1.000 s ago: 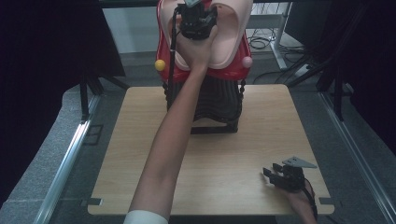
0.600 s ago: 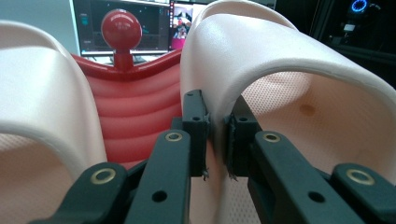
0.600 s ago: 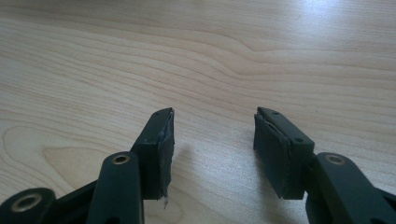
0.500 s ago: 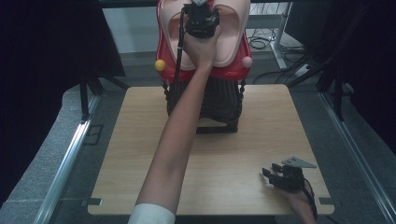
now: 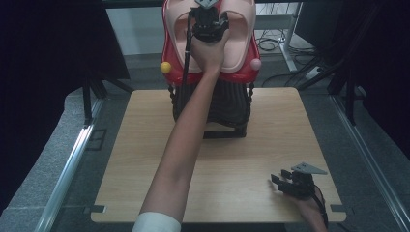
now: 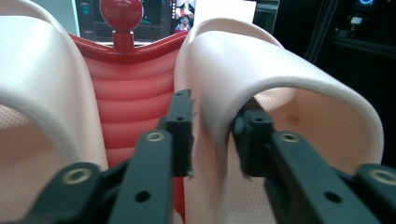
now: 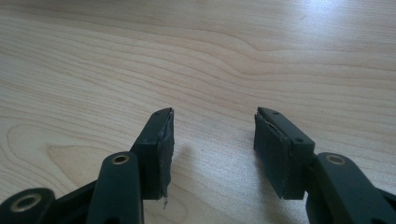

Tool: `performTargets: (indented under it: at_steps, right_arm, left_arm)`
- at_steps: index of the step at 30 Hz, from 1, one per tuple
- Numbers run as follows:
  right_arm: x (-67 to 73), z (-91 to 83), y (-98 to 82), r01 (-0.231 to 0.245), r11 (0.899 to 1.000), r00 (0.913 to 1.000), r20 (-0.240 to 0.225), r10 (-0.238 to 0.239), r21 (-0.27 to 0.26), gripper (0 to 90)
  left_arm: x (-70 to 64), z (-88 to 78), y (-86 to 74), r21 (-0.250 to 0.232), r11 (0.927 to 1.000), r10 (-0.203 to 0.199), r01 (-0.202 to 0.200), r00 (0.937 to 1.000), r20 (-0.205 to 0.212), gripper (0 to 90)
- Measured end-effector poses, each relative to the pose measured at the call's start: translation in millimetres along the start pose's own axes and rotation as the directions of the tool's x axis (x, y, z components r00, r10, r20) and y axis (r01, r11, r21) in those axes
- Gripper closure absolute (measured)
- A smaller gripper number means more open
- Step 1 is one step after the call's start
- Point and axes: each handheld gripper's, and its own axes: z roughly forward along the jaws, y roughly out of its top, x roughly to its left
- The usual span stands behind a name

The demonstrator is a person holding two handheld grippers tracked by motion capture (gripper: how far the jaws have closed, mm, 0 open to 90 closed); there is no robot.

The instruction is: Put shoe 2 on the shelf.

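Two pale pink slippers hang on a red rack at the table's far edge. My left gripper is held high against them. In the left gripper view the right slipper's strap arches up, and its inner edge stands between the jaws of my left gripper. Those jaws have just been opening, and the pads no longer press on the edge. My right gripper rests near the table's front right corner. Its jaws are open with only bare wood between them.
The rack stands on a black ribbed base and carries a yellow ball on its left and a pink ball on its right. A red knob tops it. The wooden table has metal rails along both sides.
My left gripper has shifted slightly to the right at the top of the slippers. The right gripper has not moved.
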Motion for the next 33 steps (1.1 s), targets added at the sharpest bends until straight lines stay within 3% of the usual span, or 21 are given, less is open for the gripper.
performTargets:
  at_steps: [8, 9, 10, 11, 13, 17, 20, 29, 33]
  right_arm:
    - [0.9, 0.3, 0.2, 0.003, 1.000, 1.0000, 0.002, -0.003, 0.001, 47.9]
    - [1.0, 0.4, 0.3, 0.003, 1.000, 1.0000, 0.003, -0.003, 0.001, 47.9]
    - [1.2, 0.6, 0.3, 0.001, 1.000, 1.0000, 0.003, -0.001, 0.001, 47.9]
    - [1.3, 0.7, 0.4, 0.001, 1.000, 1.0000, 0.003, -0.001, 0.001, 47.9]
    - [1.4, 0.9, 0.4, 0.000, 1.000, 1.0000, 0.002, 0.000, 0.001, 47.9]
    - [1.1, 1.0, 0.9, 0.002, 1.000, 1.0000, 0.002, -0.002, 0.003, 47.9]
    - [1.1, 1.3, 1.1, 0.002, 1.000, 1.0000, 0.003, -0.002, 0.002, 47.9]
    - [1.6, 2.1, 1.4, 0.004, 1.000, 0.9999, 0.010, -0.004, 0.002, 47.5]
    - [2.1, 2.3, 1.5, 0.006, 1.000, 0.9999, 0.010, -0.006, 0.003, 47.1]
  left_arm:
    - [9.3, -19.2, -1.5, -0.005, 1.0000, 0.007, -0.007, 0.9973, 0.074, 51.9]
    - [11.9, -26.6, -3.9, 0.000, 0.9999, 0.012, -0.012, 0.9949, 0.101, 51.4]
    - [11.9, -26.6, -3.9, 0.000, 0.9999, 0.012, -0.012, 0.9949, 0.101, 50.9]
    - [14.9, -36.4, -6.4, -0.001, 0.9998, 0.021, -0.021, 0.9906, 0.135, 50.2]
    - [15.7, -40.0, -7.3, -0.005, 0.9997, 0.024, -0.024, 0.9890, 0.146, 49.8]
    - [19.9, -59.7, -14.1, -0.002, 0.9987, 0.051, -0.052, 0.9780, 0.202, 48.4]
    - [22.9, -75.5, -23.4, 0.005, 0.9981, 0.058, -0.061, 0.9663, 0.251, 47.4]
    - [29.0, -115.2, -48.4, 0.008, 0.9949, 0.092, -0.101, 0.9359, 0.340, 45.4]
    - [31.1, -129.0, -62.4, 0.012, 0.9952, 0.086, -0.097, 0.9239, 0.373, 44.9]
